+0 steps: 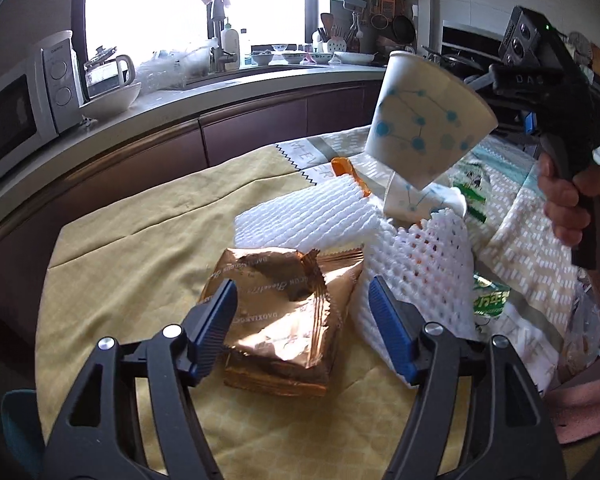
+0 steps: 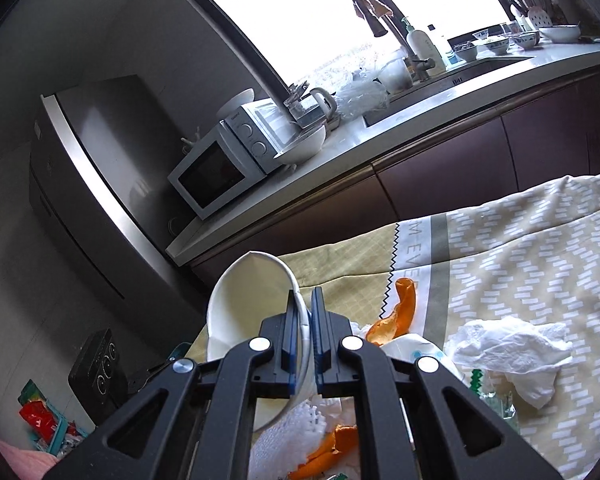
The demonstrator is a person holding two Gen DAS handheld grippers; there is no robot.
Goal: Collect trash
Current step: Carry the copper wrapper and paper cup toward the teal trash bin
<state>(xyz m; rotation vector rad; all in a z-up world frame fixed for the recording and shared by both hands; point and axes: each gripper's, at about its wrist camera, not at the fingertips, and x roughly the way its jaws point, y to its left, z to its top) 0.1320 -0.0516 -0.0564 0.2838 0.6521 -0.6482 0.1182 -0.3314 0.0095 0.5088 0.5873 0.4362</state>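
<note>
The worktop (image 1: 112, 248) is covered with a yellow and patterned cloth, and the trash lies in a heap around its middle and toward its right side. The biggest pieces are two white foam nets (image 1: 416, 264), lying side by side and touching. Just beside them, nearer the front edge, lies a copper foil bag (image 1: 288, 320), crumpled and torn open. Behind the nets a second paper cup (image 1: 410, 200) lies on its side, with orange peel (image 2: 400, 312) next to it, and a crumpled tissue (image 2: 508, 352) lies further toward the right edge.

The right gripper (image 2: 306, 344) holds a paper cup (image 1: 428, 120) in the air above the heap. Its jaws are narrow and pinch the wall of the cup at the rim, one jaw inside and one outside. The cup is tilted, its mouth turned away from the heap.

The left gripper (image 1: 304, 324) has its jaws wide, with nothing between them. They stand on both sides of the foil bag, close above it; whether they touch it I cannot tell.

I judge that the step in hand is carrying the lifted cup away to a bin, while the left gripper prepares the next pick. A teal basket (image 2: 60, 436) with trash in it stands on the floor at the left, maybe the target. The next move needs the left jaws to come lower and close on a raised fold of the bag, since thin foil can slip.
</note>
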